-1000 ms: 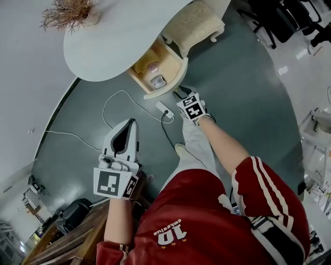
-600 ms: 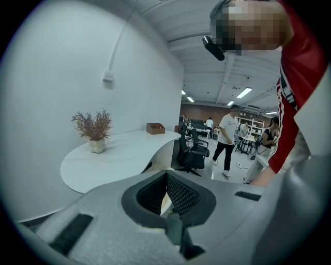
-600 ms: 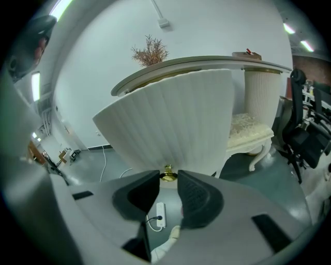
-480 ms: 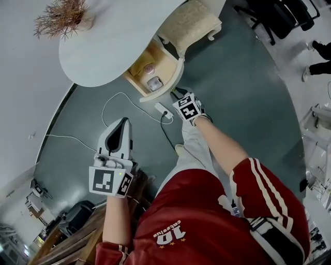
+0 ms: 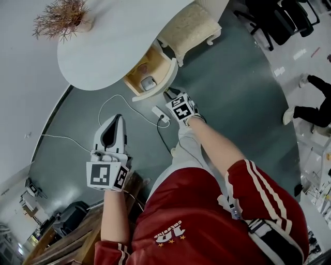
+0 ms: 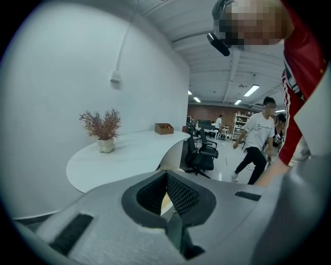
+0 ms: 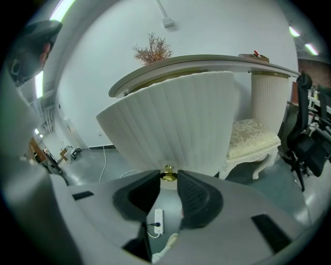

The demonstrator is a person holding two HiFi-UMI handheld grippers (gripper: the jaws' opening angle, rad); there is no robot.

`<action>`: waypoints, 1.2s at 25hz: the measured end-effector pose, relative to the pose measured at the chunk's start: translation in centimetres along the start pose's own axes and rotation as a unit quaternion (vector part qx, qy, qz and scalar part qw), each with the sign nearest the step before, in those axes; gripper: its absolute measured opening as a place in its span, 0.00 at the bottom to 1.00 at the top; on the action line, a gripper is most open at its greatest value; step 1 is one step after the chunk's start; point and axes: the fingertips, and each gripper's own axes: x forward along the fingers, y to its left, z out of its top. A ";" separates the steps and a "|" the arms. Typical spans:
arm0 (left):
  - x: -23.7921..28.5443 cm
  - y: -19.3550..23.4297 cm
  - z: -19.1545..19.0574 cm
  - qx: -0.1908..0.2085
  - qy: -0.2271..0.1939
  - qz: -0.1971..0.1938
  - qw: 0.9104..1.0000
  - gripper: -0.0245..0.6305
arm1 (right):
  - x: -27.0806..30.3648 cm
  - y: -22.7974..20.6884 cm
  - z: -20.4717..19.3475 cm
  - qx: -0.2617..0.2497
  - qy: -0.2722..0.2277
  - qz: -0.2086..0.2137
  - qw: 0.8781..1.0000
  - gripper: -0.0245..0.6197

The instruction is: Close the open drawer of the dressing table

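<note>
The white dressing table [image 5: 111, 49] stands at the upper left of the head view. Its drawer [image 5: 153, 63] is pulled out and shows a wooden inside with small items. My right gripper [image 5: 168, 93] is at the ribbed white drawer front [image 7: 176, 119]. The gold knob [image 7: 168, 177] sits right at the tips of my right gripper [image 7: 168, 173]. Its jaws are closing, with a gap still showing beside the knob. My left gripper [image 5: 118, 117] hangs over the floor left of the drawer, holding nothing. In the left gripper view, my left gripper [image 6: 165, 173] has its tips together.
A power strip [image 5: 160, 113] and cables lie on the grey floor under the right gripper. A cream stool [image 5: 189, 26] stands beside the table, with office chairs [image 5: 279, 20] beyond it. A dried plant in a vase [image 5: 62, 15] sits on the tabletop. A person walks at the right [image 5: 310, 108].
The right gripper has edged in toward the drawer front. The left gripper has drifted a little lower and closer to me. The drawer looks as far out as before.
</note>
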 end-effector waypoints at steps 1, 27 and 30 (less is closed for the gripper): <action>0.1 0.4 -0.1 -0.006 -0.003 0.006 1.000 0.04 | 0.3 0.0 0.3 -0.001 -0.003 0.002 1.000 0.20; 0.8 5.7 -3.8 -0.024 -0.012 0.094 0.995 0.04 | 7.0 -0.6 7.3 -0.076 -0.053 0.017 0.996 0.20; 1.1 6.9 -4.5 -0.029 -0.011 0.104 0.994 0.04 | 7.7 -0.6 8.1 -0.082 -0.064 0.018 0.994 0.20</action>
